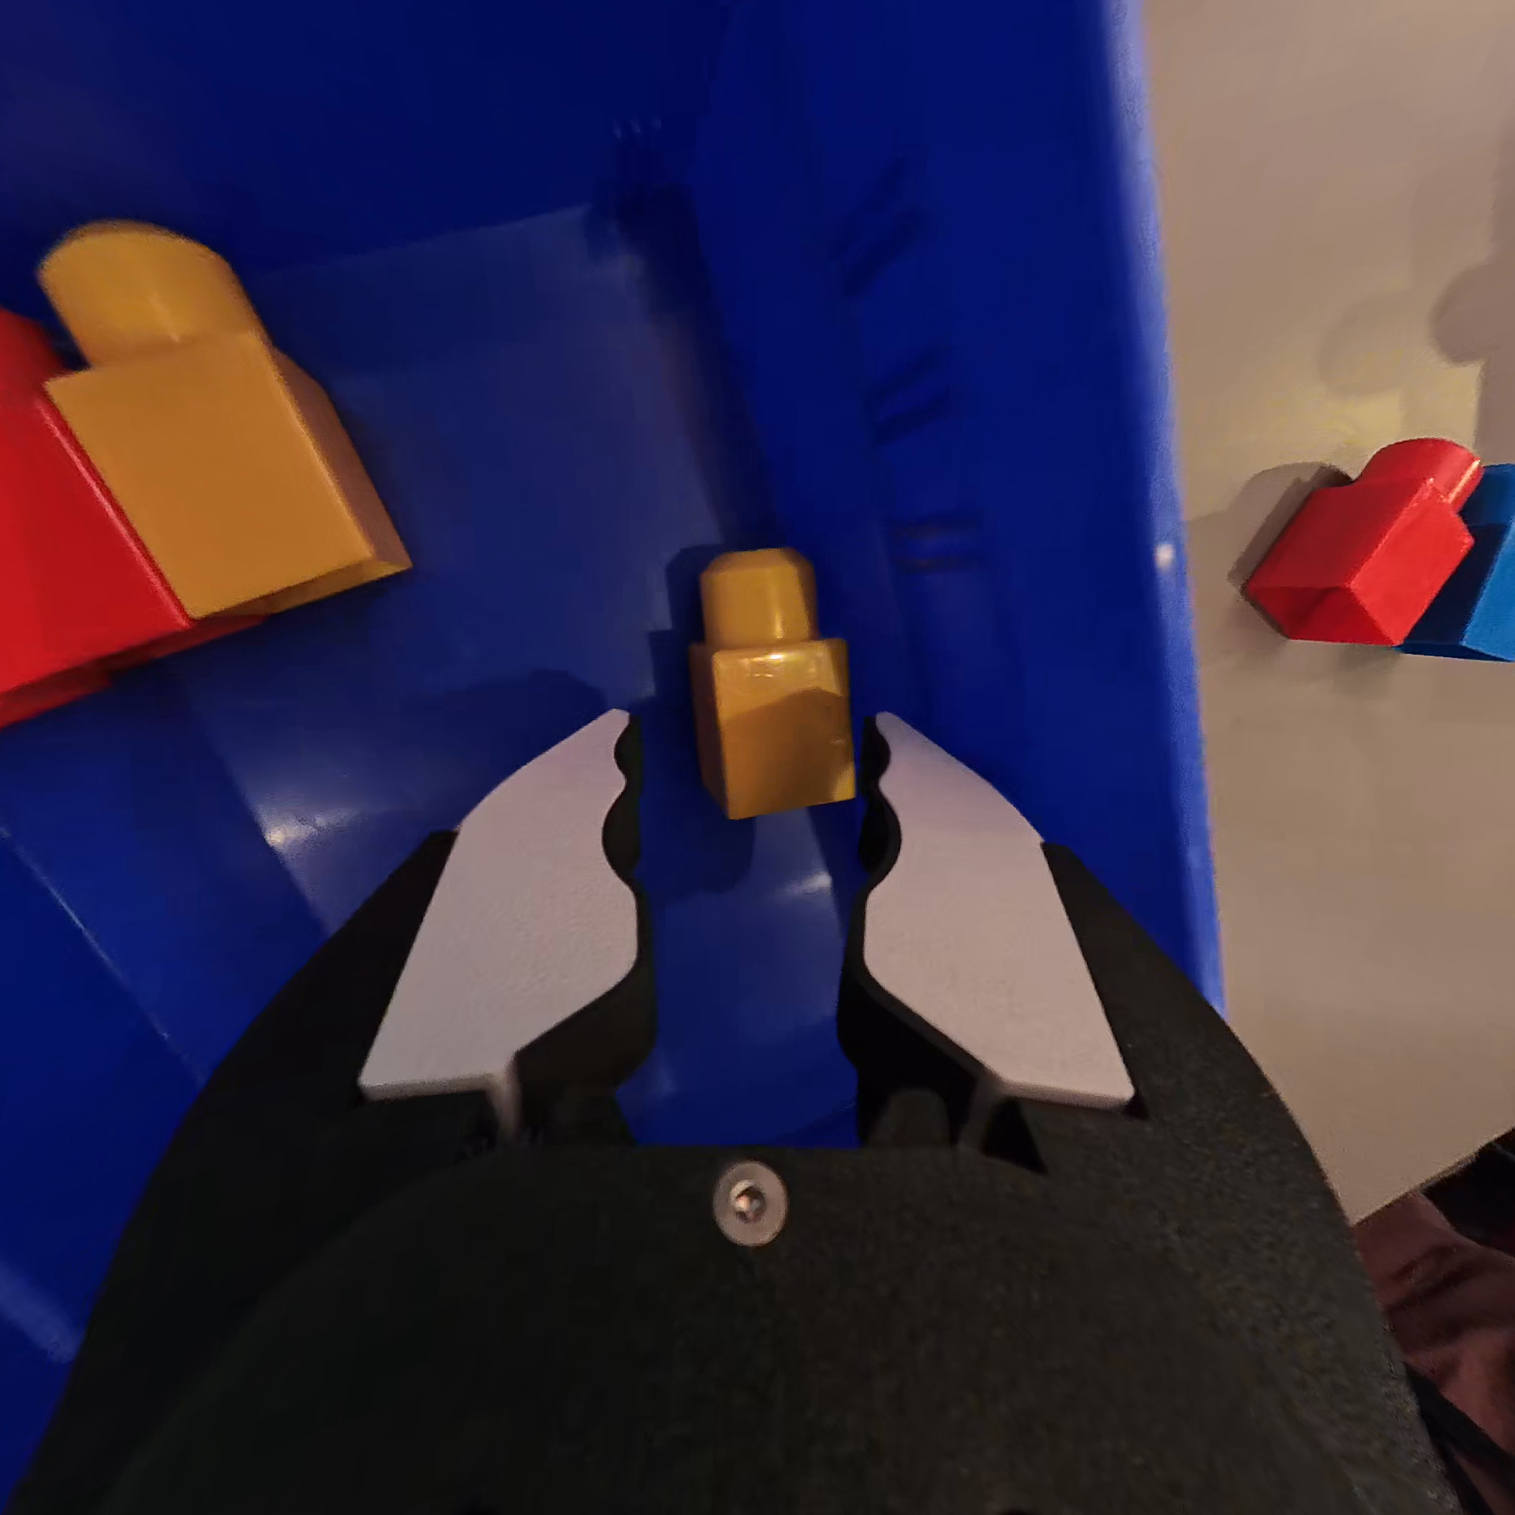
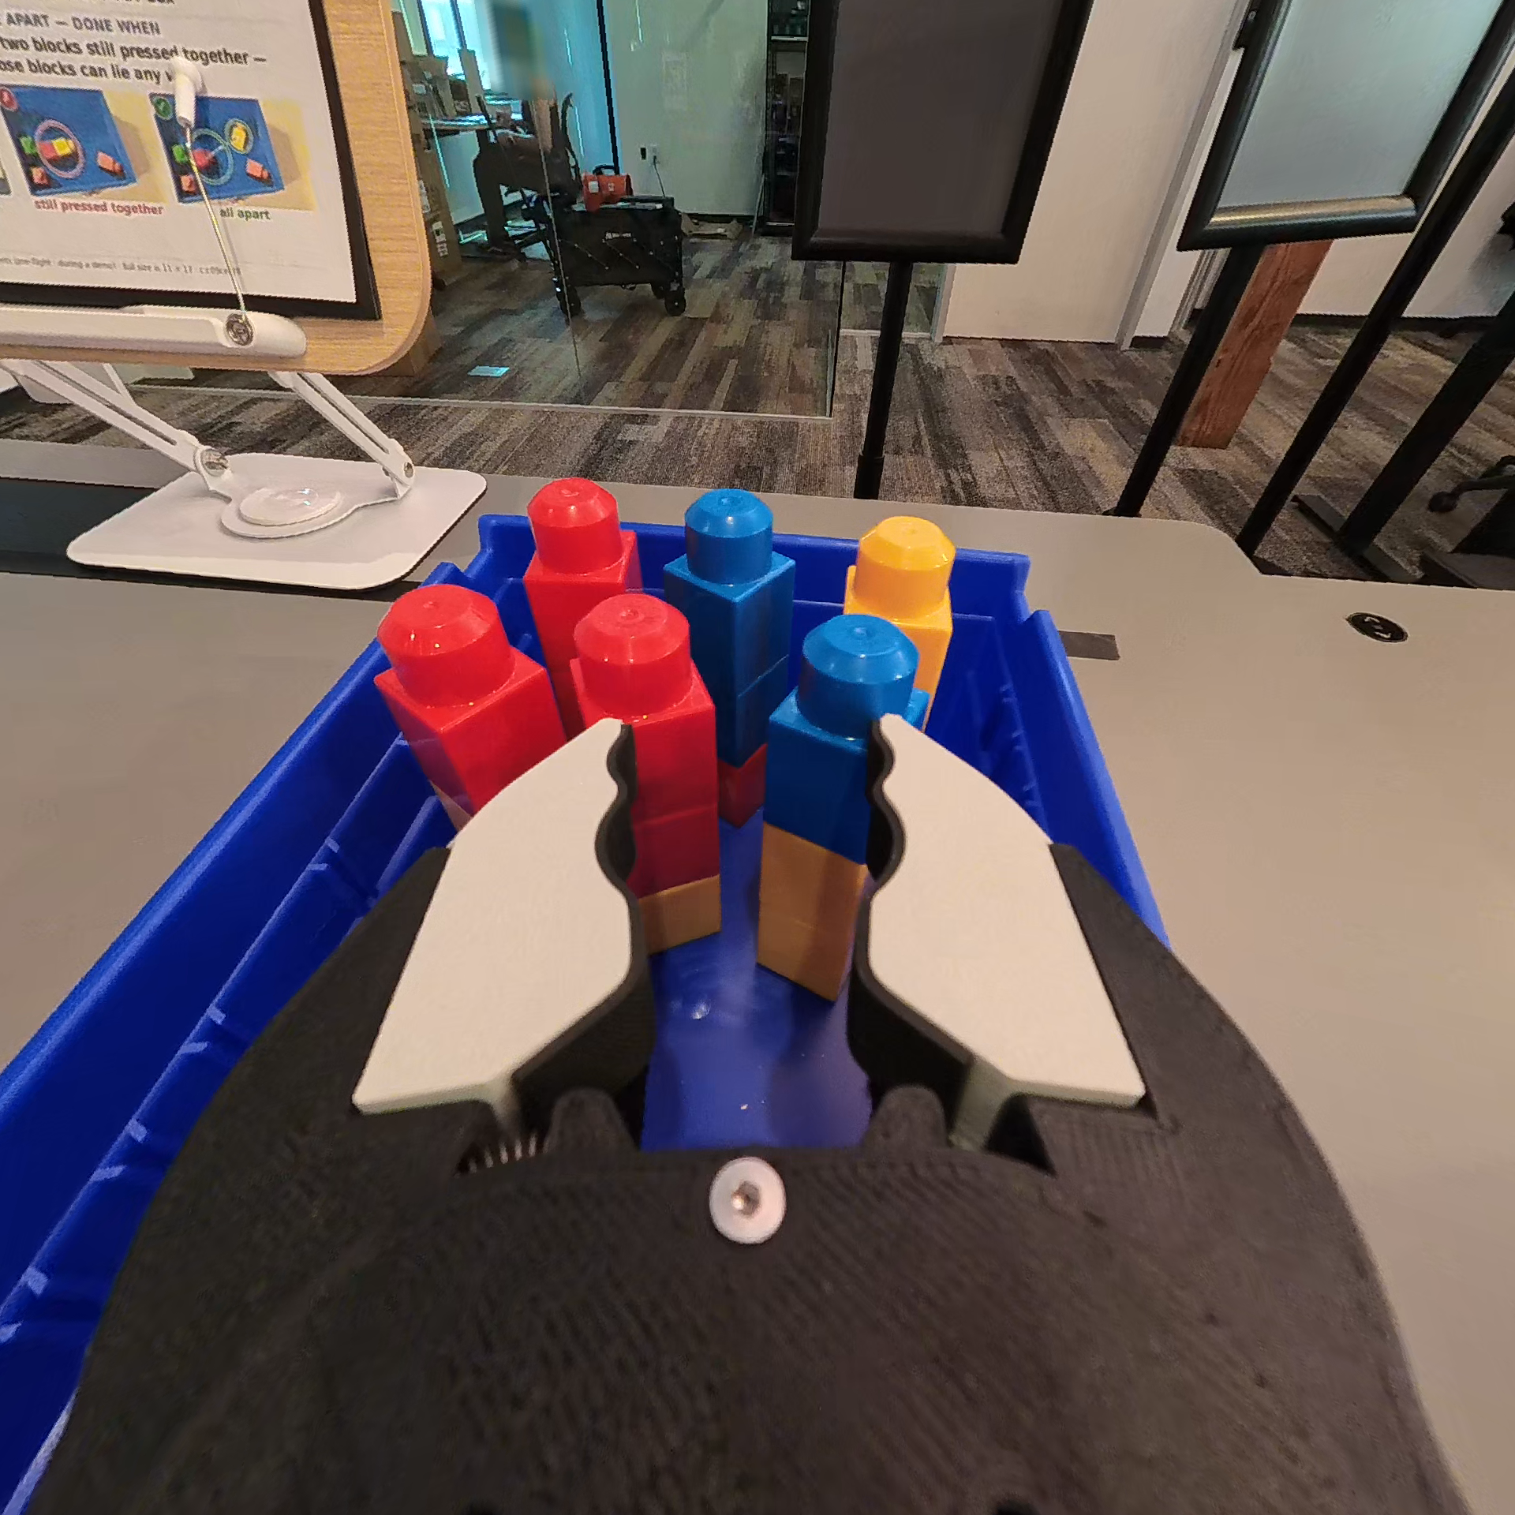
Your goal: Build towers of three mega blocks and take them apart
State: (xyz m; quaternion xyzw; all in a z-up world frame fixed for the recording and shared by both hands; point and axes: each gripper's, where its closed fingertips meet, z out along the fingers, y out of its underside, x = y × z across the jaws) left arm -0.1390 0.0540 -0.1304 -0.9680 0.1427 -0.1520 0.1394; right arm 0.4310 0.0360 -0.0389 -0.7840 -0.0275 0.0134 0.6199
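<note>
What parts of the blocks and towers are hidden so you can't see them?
- Right wrist view: the front red tower's lower blocks, hidden behind the right gripper's finger.
- Right wrist view: the yellow-topped tower's lower part, behind the blue-topped tower.
- Left wrist view: the red block and blue block, cut off by picture edges.

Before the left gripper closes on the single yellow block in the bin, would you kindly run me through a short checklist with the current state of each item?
1. Left gripper jaws open: ok.
2. Small yellow block between the fingertips: ok, though nearer the right fingertip.
3. Pads touching that block: not ok, a gap shows on both sides.
4. Neighbours clear: ok, the yellow-and-red pair lies well to the left.
5. Blue bin wall leaves room for the right finger: cannot tell, it looks close.
6. Right gripper free: ok, open and holding nothing before the towers.
</note>
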